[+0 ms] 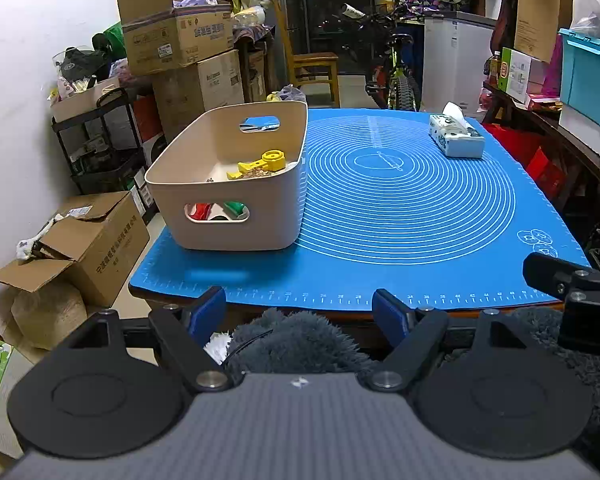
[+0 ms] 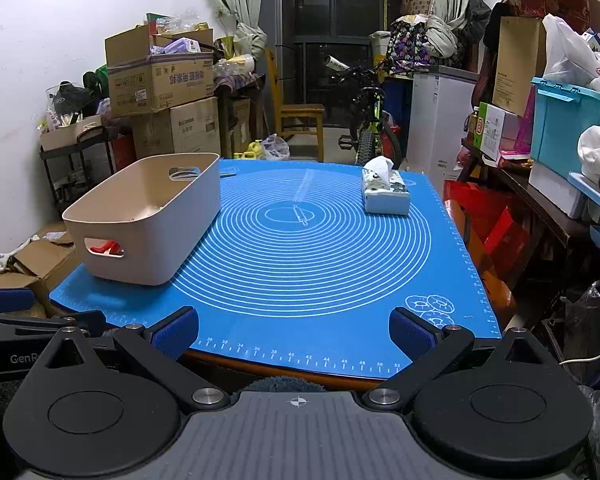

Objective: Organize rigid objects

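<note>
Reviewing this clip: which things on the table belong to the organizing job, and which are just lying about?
Part of the job:
- beige bin on the mat's left side
- yellow plastic piece inside it
- red and green items seen through its handle slot
- left hand-held gripper and right hand-held gripper, both open, empty

Just lying about:
- tissue box
- blue mat
- cardboard boxes, bicycle behind

the left gripper (image 1: 300, 312) is held low and level, its two blue-padded fingers (image 1: 206, 310) spread wide apart with nothing between them. the right gripper (image 2: 294, 330) sits in the same pose, jaws wide, blue pads (image 2: 412, 334) facing each other across an empty gap. the two are side by side: each one's black frame shows at the edge of the other's view.
</note>
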